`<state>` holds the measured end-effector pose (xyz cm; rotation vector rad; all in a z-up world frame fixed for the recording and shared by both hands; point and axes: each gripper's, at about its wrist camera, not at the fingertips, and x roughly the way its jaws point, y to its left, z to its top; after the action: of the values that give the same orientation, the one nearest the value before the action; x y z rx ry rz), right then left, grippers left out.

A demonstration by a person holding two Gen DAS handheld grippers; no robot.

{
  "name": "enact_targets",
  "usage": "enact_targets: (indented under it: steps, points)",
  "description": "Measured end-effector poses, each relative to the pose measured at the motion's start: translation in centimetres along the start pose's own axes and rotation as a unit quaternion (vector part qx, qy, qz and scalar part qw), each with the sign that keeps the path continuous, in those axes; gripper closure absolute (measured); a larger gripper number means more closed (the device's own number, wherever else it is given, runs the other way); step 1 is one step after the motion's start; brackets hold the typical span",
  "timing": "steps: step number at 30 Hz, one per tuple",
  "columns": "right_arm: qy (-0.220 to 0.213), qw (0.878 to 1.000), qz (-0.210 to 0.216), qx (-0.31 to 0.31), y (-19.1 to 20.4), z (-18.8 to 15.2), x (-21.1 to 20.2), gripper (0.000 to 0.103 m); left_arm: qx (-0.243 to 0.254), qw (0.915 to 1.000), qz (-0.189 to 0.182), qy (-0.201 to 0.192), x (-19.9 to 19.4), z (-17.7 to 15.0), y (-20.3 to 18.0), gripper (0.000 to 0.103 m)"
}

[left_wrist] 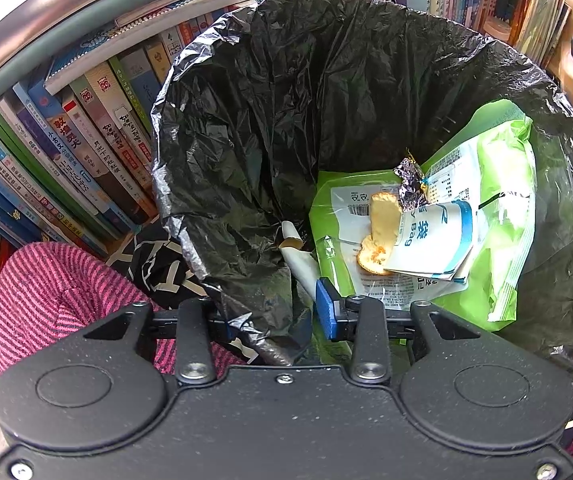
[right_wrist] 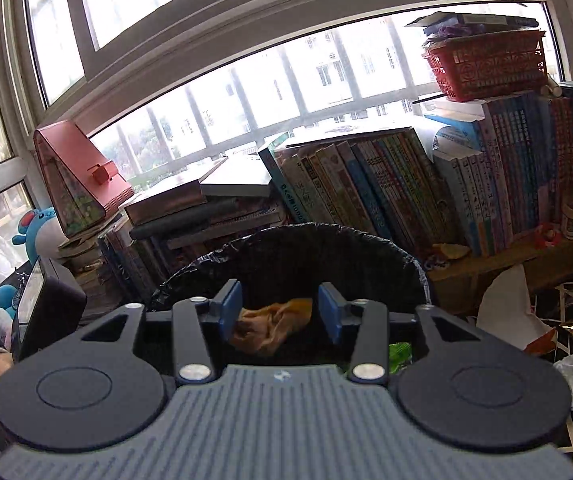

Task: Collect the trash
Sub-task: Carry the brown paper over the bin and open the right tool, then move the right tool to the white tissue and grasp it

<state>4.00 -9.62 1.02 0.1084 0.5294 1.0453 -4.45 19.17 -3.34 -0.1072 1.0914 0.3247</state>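
At the bottom centre of the left wrist view, the left gripper [left_wrist: 282, 320] is clamped on the rim of the black bin liner [left_wrist: 246, 120], which holds a green wrapper [left_wrist: 514, 216] and crackers [left_wrist: 382, 220]. In the right wrist view's lower middle, the right gripper [right_wrist: 282, 312] has its jaws apart, with a crumpled brown scrap [right_wrist: 274, 320] between them, touching the left pad over the bin.
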Motion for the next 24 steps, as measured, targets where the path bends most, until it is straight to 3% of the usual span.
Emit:
enact_targets:
  steps: [4, 12, 16, 24]
  points:
    - [-0.008, 1.0, -0.004, -0.003, 0.0, -0.3, -0.2, 0.021, 0.001, 1.0, 0.0, 0.0, 0.0, 0.0, 0.0, 0.068]
    - [-0.032, 0.998, -0.046, 0.018, -1.8, 0.0, -0.9, 0.012, 0.0, 1.0, 0.0, 0.0, 0.0, 0.0, 0.0, 0.068]
    - [-0.045, 0.995, -0.082, 0.029, -3.3, -0.1, -1.2, 0.002, 0.0, 1.0, 0.0, 0.0, 0.0, 0.0, 0.0, 0.068]
    - [-0.052, 0.982, -0.169, 0.059, -6.9, -0.7, -1.6, 0.0, 0.0, 1.0, 0.0, 0.0, 0.0, 0.0, 0.0, 0.068]
